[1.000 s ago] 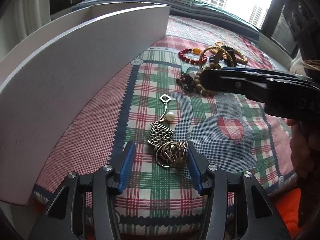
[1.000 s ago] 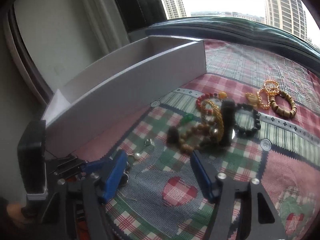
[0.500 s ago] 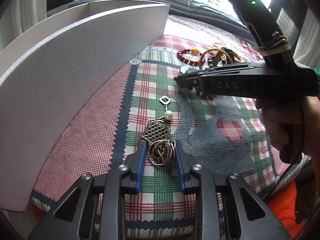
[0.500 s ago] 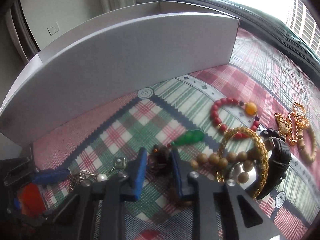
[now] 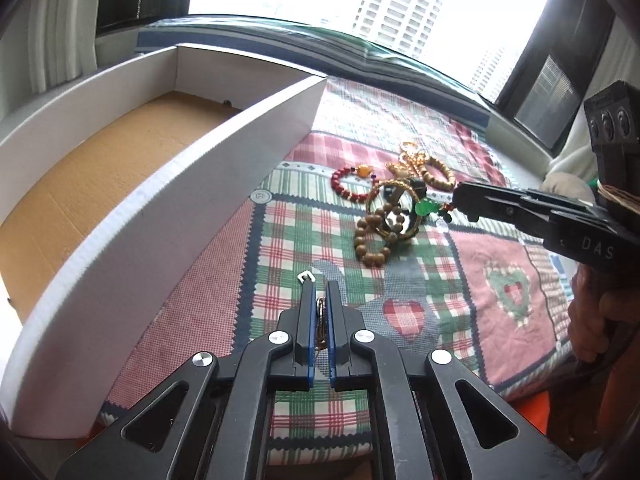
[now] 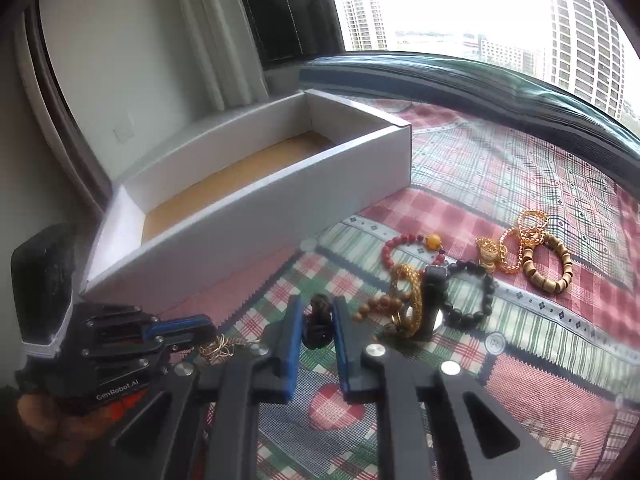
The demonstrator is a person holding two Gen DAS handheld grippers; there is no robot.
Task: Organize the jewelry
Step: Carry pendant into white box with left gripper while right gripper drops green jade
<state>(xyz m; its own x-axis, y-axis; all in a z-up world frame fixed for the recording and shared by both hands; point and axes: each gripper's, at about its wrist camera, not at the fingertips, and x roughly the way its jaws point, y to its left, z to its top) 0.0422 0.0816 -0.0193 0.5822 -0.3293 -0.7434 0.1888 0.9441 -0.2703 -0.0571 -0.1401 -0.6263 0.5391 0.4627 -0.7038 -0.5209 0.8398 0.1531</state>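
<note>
A long white cardboard box [image 5: 168,216] with a brown floor is lying open on the left of the plaid patchwork quilt [image 5: 500,280], its long axis running from near left to far right. A heap of beaded and gold bracelets [image 6: 460,276] is sitting on the quilt to its right. The left gripper [image 5: 319,292], its fingers having just closed, is clamping a gold wire pendant chain [image 5: 320,312], the clasp poking forward. The right gripper [image 6: 316,312] is pinching a dark tassel charm [image 6: 319,320] with a green pendant.

Matt white cardboard box [image 5: 168,216] w/ brown liner; woven check cloth [image 5: 496,280]; glossy gold-metal chain [image 6: 216,347].
</note>
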